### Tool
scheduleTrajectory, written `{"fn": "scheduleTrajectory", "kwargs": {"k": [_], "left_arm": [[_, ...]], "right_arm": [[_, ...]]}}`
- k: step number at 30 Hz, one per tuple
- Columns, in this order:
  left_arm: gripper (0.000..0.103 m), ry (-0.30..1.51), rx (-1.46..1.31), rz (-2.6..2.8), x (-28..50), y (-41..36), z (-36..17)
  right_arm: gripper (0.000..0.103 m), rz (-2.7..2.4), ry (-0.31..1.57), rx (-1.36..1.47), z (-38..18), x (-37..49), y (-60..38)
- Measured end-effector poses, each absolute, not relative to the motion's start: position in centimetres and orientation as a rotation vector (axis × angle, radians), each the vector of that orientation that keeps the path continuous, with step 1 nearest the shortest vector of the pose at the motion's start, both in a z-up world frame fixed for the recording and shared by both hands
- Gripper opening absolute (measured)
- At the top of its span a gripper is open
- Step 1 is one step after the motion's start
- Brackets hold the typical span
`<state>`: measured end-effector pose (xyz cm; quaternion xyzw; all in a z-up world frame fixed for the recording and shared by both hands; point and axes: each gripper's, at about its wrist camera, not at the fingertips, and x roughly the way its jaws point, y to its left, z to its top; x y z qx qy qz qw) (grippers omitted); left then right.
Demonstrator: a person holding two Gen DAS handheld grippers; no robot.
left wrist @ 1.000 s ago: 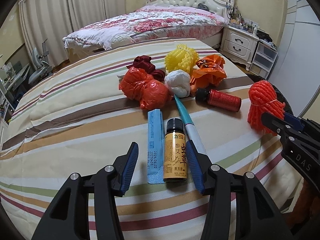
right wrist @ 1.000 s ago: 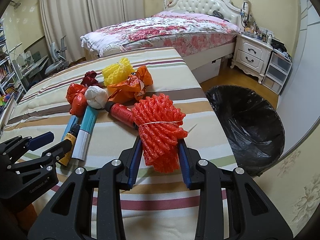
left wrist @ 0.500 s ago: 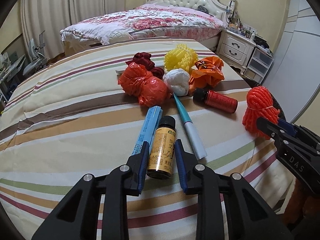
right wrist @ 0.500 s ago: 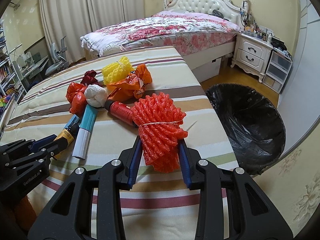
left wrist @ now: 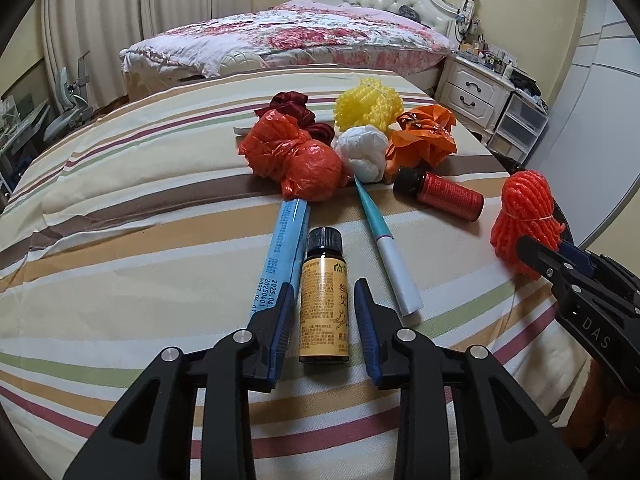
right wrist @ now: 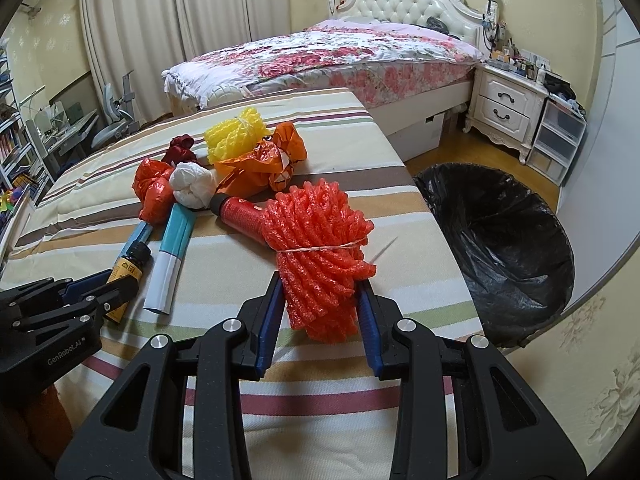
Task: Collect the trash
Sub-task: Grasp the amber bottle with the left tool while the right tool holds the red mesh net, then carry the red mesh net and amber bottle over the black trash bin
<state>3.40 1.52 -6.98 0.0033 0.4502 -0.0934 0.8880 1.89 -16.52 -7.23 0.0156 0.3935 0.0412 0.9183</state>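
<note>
The left gripper (left wrist: 324,312) is sitting low over the striped cloth (left wrist: 140,240), its blue pads flanking the amber bottle (left wrist: 323,300); narrow gaps show on both sides, so the jaws are bracketing the bottle without visibly pinching it. The bottle is lying on the cloth, black cap pointing away. A blue sachet (left wrist: 286,248) is lying just beside it on the left, and a teal-and-white tube (left wrist: 386,248) is lying to its right.

The right gripper (right wrist: 318,304) is pinching the red foam net (right wrist: 320,248), both pads pressing into its lower half.

Beyond these, a red bottle (left wrist: 444,196) is lying on its side. Behind it, a red bag (left wrist: 296,160), a white wad (left wrist: 364,152), an orange bag (left wrist: 426,140), a yellow foam net (left wrist: 368,106) and a dark red bag (left wrist: 294,106) are clustering together. A black-lined bin (right wrist: 508,248) is standing on the floor, right of the cloth.
</note>
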Motion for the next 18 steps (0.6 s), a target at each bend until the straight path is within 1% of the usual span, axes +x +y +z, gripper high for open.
{"fn": "scheduleTrajectory", "kwargs": {"k": [9,12,18], "left_arm": [[0.034,0.925,0.030,-0.192,3.84,1.00,-7.15],[0.025,0.918,0.034,-0.198,3.67,1.01,-7.17],[0.025,0.895,-0.002,-0.208,3.38,1.63,-6.62]], "right_arm": [[0.034,0.090,0.812,0.038,-7.48,1.94,-16.40],[0.034,0.090,0.812,0.038,-7.48,1.95,-16.42],[0.034,0.090,0.812,0.039,-7.45,1.93,-16.46]]}}
